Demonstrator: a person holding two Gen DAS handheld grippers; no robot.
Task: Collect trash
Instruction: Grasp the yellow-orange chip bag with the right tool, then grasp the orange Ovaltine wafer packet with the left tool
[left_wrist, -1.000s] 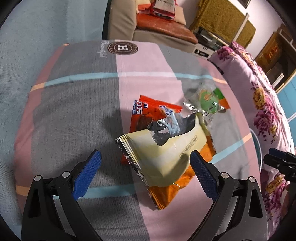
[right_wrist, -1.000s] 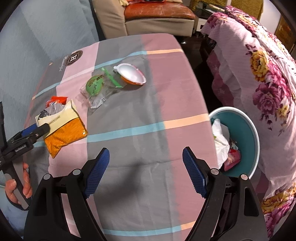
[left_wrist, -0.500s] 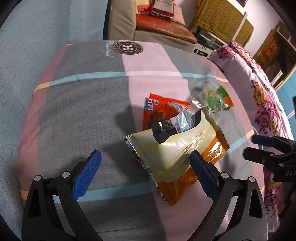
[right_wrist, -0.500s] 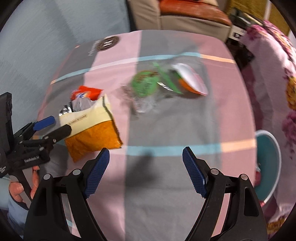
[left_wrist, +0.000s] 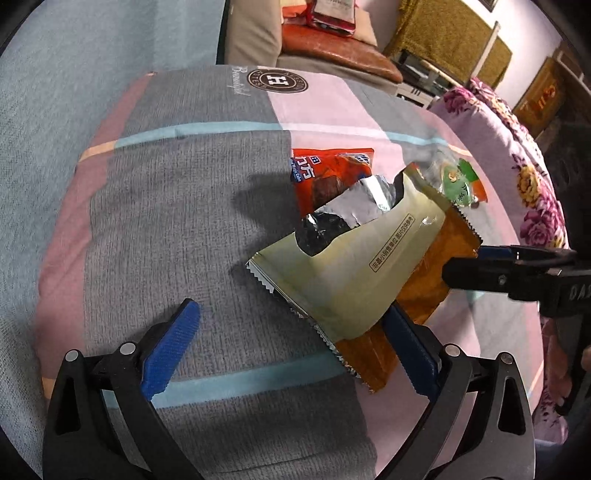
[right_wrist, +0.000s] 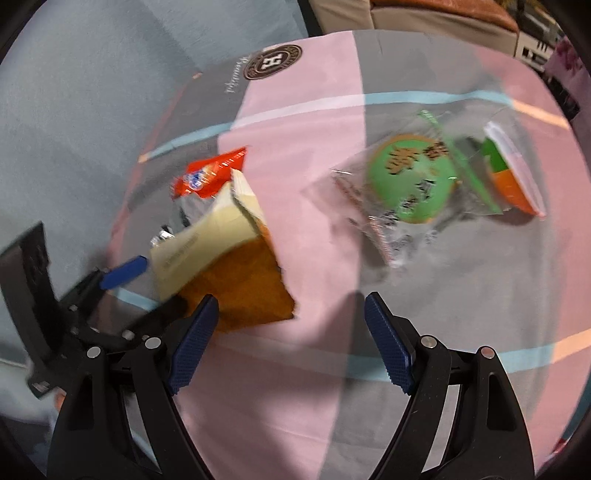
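Note:
A torn yellow-and-orange snack wrapper (left_wrist: 351, 273) lies on the striped tablecloth (left_wrist: 184, 206), partly over a red wrapper (left_wrist: 325, 177). My left gripper (left_wrist: 291, 332) is open and low over it; the wrapper's lower corner lies between the fingers, against the right one, and is not pinched. My right gripper (right_wrist: 291, 332) is open and empty above bare cloth, with the yellow wrapper (right_wrist: 229, 266) beside its left finger. Further right lie a clear wrapper with a green disc (right_wrist: 410, 181) and a tipped orange-and-green cup (right_wrist: 509, 173). The right gripper's fingers (left_wrist: 480, 277) reach the wrapper's orange edge from the right.
The round table's edge (left_wrist: 66, 229) drops to a blue-grey floor on the left. A sofa with a red cushion (left_wrist: 332, 51) stands behind the table. A floral bedcover (left_wrist: 517, 155) runs along the right side.
My right gripper has swung left from the bin side toward the wrappers; the teal bin has left its view. My left gripper has edged closer, so the yellow wrapper now reaches between its fingers.

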